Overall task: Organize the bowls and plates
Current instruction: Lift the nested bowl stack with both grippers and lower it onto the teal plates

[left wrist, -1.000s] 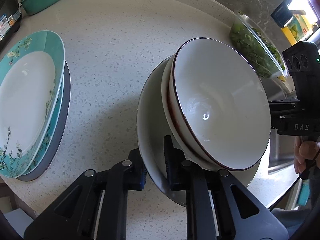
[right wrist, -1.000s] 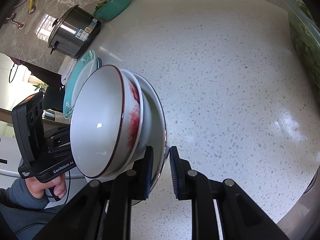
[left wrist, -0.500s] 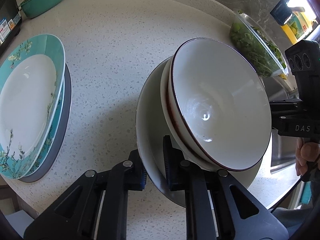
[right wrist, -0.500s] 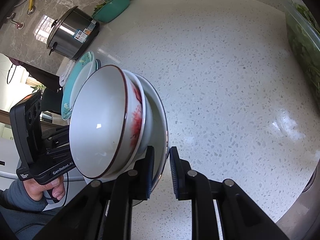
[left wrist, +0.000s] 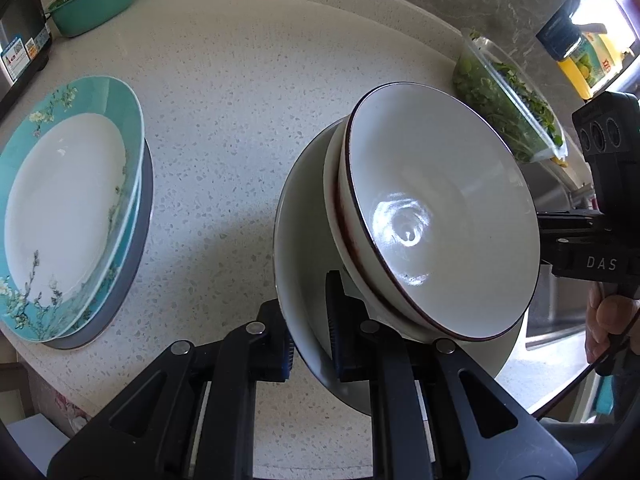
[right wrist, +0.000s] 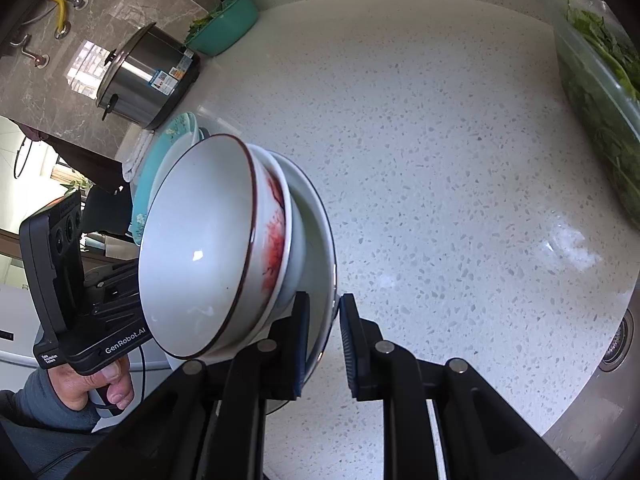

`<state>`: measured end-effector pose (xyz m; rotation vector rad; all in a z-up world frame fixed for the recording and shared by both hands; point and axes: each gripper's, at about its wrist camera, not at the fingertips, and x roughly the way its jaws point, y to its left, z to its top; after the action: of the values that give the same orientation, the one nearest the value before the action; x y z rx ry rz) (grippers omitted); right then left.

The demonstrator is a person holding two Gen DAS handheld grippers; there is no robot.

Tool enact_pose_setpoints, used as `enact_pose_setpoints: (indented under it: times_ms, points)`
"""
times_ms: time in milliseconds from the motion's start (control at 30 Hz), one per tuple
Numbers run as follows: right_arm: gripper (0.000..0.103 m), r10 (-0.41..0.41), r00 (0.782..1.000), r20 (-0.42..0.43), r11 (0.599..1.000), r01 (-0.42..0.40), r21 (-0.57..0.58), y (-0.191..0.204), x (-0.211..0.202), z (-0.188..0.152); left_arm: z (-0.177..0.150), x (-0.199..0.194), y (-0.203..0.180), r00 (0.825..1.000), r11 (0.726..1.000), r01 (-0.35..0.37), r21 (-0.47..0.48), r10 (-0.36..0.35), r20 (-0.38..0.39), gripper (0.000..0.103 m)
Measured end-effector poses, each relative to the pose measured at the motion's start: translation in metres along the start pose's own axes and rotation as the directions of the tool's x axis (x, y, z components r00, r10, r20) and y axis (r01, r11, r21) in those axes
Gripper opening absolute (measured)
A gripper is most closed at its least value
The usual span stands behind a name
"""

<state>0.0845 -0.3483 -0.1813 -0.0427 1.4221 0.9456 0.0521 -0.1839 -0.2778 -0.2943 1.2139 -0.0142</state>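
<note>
A white plate (left wrist: 296,240) carries two nested white bowls, the upper one (left wrist: 432,208) dark-rimmed, the lower one (right wrist: 276,248) with a red pattern. The plate hangs tilted above the speckled counter. My left gripper (left wrist: 308,320) is shut on its near rim. In the right wrist view my right gripper (right wrist: 322,320) is shut on the opposite rim (right wrist: 332,256), one pad inside and one outside. A stack of teal floral plates (left wrist: 72,200) on a grey plate (left wrist: 146,200) lies at the counter's left.
A teal basin of greens (left wrist: 96,0) sits at the back left, and a clear tub of greens (left wrist: 512,112) at the right. A steel cooker (right wrist: 148,76) stands behind the teal plates (right wrist: 160,168). A sink (right wrist: 616,360) lies at the counter's right end.
Both grippers keep their hold on the plate. The plate and bowls have barely shifted.
</note>
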Motion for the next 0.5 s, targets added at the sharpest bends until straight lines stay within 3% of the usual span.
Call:
enact_pose_setpoints:
  times_ms: [267,500]
  points:
    - [0.019,0.016,0.999,0.031,0.998,-0.014,-0.055,0.041,-0.025,0.014,0.007,-0.051,0.005,0.998,0.999,-0.026,-0.022,0.027,0.05,0.012]
    - [0.019,0.026,0.999,0.047,0.994,-0.02,-0.112,0.1,-0.026,0.042,0.017,-0.104,0.047,0.994,0.999,-0.033,-0.042,0.037,0.101,0.012]
